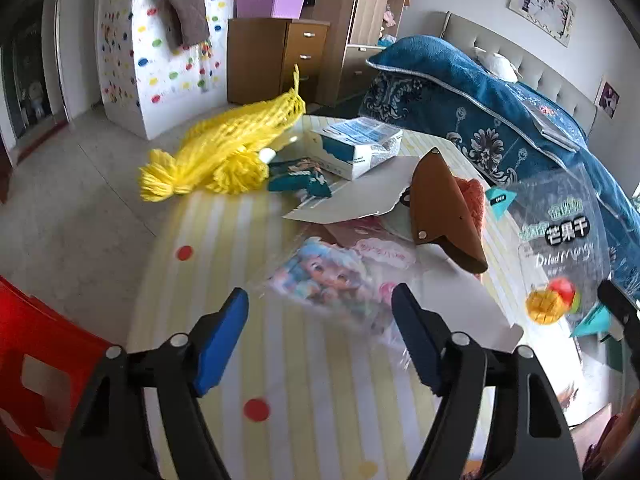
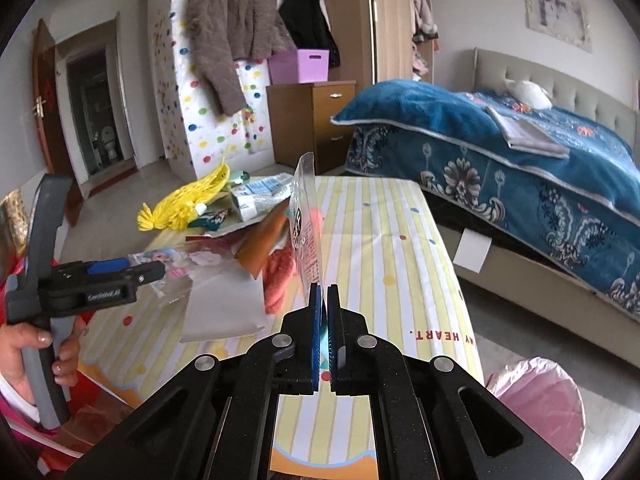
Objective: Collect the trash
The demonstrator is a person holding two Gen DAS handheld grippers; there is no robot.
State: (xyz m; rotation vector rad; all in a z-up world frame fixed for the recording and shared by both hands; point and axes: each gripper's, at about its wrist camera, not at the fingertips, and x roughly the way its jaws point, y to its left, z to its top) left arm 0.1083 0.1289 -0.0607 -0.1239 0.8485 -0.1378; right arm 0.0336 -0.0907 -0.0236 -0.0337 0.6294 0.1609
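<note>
My right gripper (image 2: 325, 292) is shut on the bottom edge of a clear dried-mango bag (image 2: 306, 220), which stands edge-on above the table. The left wrist view shows that bag (image 1: 560, 236) hanging at the right. My left gripper (image 1: 320, 300) is open and low over the yellow-striped table (image 1: 312, 392). A clear packet with a cartoon girl (image 1: 332, 276) lies just beyond its blue fingertips (image 1: 236, 304), untouched by the pads. From the right wrist view, a hand holds the left gripper (image 2: 132, 270) at the left. More litter lies farther back: a yellow net bag (image 1: 224, 148), a teal wrapper (image 1: 300, 178) and a wrapped blue-white box (image 1: 356, 144).
A brown leather case (image 1: 440, 208), a coral knitted item (image 1: 474, 200) and white card (image 1: 352, 196) lie mid-table. A pink-lined bin (image 2: 536, 396) stands on the floor right of the table. A red chair (image 1: 36, 360) is at the left, a bed (image 2: 540, 168) at the right.
</note>
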